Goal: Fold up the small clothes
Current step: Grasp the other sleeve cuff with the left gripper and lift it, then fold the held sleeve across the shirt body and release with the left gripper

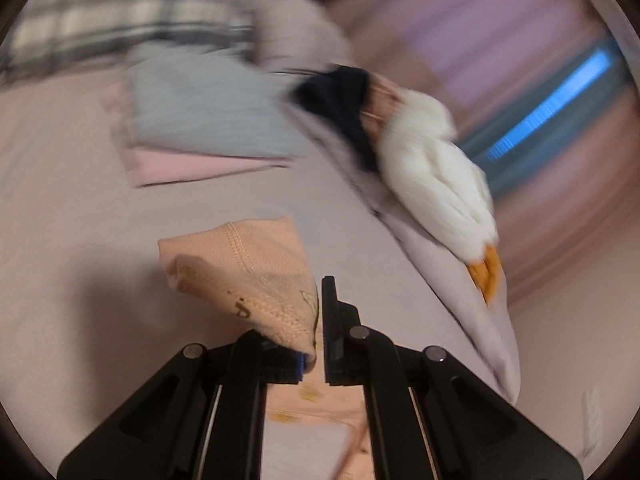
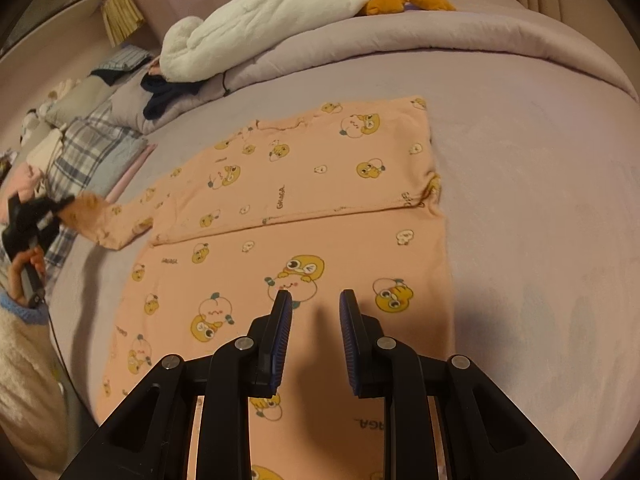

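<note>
Peach pyjama top (image 2: 304, 200), cartoon print, half-folded on bed (image 2: 540, 200).
Left gripper (image 1: 320, 320) pinches sleeve cuff (image 1: 256, 276); right gripper (image 2: 316, 300) hovers, jaws apart.

The shirt (image 2: 304, 208) was peach-orange, dotted with yellow and white cartoon chicks and small dark lettering. Its sleeve cuff (image 1: 248, 276) showed the same peach with tan stitching. The bedsheet (image 2: 520, 200) was pale lilac, and so was the rolled duvet (image 2: 400, 36). The plush toy (image 2: 256, 32) was white with orange feet. A plaid pillow (image 2: 92, 152) carried grey, blue and cream checks. A dark navy garment (image 2: 164, 96) sat there too. Both grippers were black, left gripper (image 1: 320, 320) and right gripper (image 2: 314, 312), with blue pads (image 2: 282, 340).
</note>
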Tool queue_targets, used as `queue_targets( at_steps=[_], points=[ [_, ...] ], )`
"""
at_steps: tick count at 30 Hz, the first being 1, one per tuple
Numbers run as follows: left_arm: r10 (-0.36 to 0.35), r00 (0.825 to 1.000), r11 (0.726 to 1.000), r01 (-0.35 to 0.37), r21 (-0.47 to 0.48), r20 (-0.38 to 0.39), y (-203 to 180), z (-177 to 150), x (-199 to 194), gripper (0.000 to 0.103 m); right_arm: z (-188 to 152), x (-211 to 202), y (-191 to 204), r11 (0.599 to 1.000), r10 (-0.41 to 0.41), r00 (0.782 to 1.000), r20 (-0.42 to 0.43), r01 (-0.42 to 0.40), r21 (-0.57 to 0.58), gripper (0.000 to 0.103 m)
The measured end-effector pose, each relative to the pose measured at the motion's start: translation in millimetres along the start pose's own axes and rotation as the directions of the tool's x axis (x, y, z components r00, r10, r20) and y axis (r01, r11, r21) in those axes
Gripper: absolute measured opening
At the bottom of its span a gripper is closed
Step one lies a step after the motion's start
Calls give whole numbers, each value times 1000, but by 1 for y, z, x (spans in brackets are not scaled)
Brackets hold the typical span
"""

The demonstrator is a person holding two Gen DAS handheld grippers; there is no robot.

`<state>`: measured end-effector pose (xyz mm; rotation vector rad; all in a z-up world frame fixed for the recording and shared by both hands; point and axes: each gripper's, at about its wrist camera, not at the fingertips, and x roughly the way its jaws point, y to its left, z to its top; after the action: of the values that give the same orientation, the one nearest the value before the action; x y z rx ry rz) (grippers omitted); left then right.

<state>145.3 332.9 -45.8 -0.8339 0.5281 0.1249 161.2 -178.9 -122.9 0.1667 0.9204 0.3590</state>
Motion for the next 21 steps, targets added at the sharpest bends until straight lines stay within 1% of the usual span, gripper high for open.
queue_targets(
  at_steps=[1,2,3,4,7,8,10,11,12,13,14,15,16,17,18,19,21],
  points=[
    [-18,1000,998,19,55,-14,-24,-6,3,2,-2,-2,-2,1000,4,1000,6,-4,4,22],
    [-29,999,996,32,87,-27,-39,-12,6,2,-3,-4,-2,1000,7,1000,11,-7,6,22],
    [-49,997,990,55,132,-51,-62,-22,12,2,-5,-7,-4,1000,9,1000,16,-10,11,22],
    [-68,994,982,81,173,-80,-84,-34,18,3,-7,-9,-6,1000,10,1000,21,-11,16,22],
    [-93,984,954,132,268,-153,-134,-69,36,3,-13,-19,-16,999,17,999,41,-19,43,22],
    [-103,977,939,158,305,-189,-156,-88,46,3,-15,-21,-19,999,17,999,47,-19,51,22],
    [-109,964,919,190,346,-241,-184,-118,60,3,-20,-26,-26,997,16,998,56,-20,73,22],
    [-111,954,907,211,364,-278,-199,-137,69,3,-22,-28,-29,996,14,998,60,-19,83,22],
    [-105,944,891,229,392,-313,-214,-158,78,3,-24,-29,-33,995,8,998,64,-14,94,22],
    [-89,938,875,234,424,-335,-223,-176,86,4,-26,-30,-36,995,5,998,67,-12,99,22],
    [-61,929,854,238,463,-365,-236,-202,96,4,-28,-31,-39,994,3,998,69,-10,109,22],
    [-48,919,844,247,476,-392,-240,-219,103,6,-29,-32,-42,993,4,998,69,-12,118,22],
    [-29,900,834,261,486,-434,-246,-239,112,18,-31,-33,-45,991,7,997,71,-16,132,22],
    [-8,883,825,271,496,-469,-250,-255,122,36,-32,-33,-48,990,9,997,72,-19,142,22],
    [11,872,820,271,503,-489,-252,-265,127,49,-33,-33,-51,988,12,997,74,-23,154,24],
    [34,861,813,271,515,-507,-254,-276,132,68,-34,-34,-53,986,14,997,75,-27,166,30],
    [34,856,789,293,539,-516,-254,-287,130,70,-35,-35,-57,982,18,996,84,-34,185,38]
  ],
)
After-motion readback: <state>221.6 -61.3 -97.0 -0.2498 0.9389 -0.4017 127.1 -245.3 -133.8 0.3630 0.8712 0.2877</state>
